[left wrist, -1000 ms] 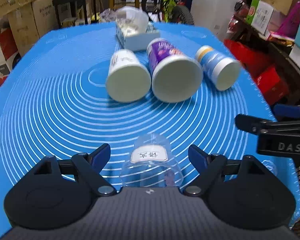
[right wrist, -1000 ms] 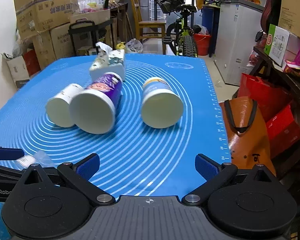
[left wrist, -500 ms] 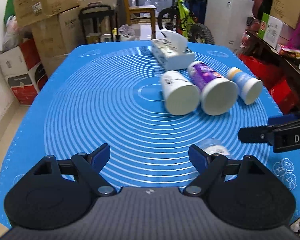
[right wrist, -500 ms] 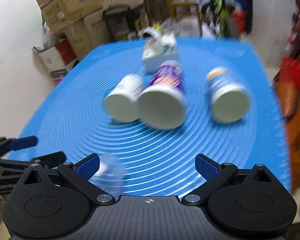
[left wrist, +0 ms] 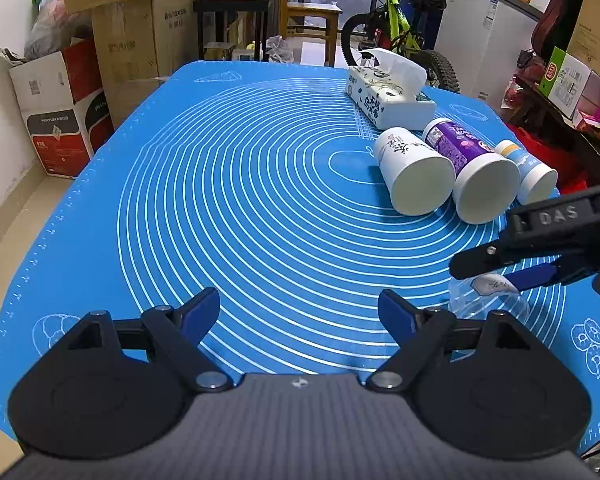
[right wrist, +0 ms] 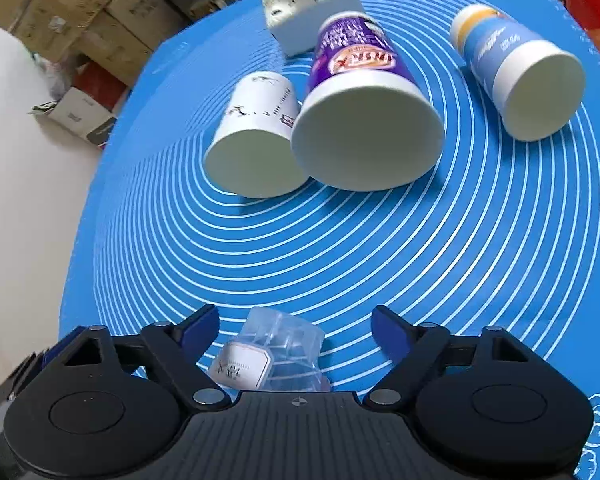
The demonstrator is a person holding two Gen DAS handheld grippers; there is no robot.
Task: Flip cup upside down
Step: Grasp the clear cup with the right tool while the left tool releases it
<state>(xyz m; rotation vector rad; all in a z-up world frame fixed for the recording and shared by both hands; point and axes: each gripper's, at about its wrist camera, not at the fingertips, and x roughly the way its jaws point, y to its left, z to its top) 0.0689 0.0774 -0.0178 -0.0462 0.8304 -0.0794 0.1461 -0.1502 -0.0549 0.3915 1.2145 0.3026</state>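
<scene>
The clear plastic cup (right wrist: 274, 356) with a white label stands on the blue mat (right wrist: 380, 264) between the fingers of the right gripper (right wrist: 296, 326), close to the gripper body. Those fingers are spread wide on either side of it and do not touch it. In the left wrist view the same cup (left wrist: 488, 300) sits just beyond and outside the right-hand finger of the left gripper (left wrist: 300, 310), under the right gripper's dark fingers (left wrist: 496, 254). The left fingers are wide open with only bare mat between them.

Ahead of the right fingers, three paper cups lie on their sides with open mouths facing the camera: a white one (right wrist: 256, 148), a purple one (right wrist: 360, 116) touching it, and a blue-and-yellow one (right wrist: 520, 72) apart to the right. Behind them sits a tissue box (right wrist: 304, 4). The mat covers the surface.
</scene>
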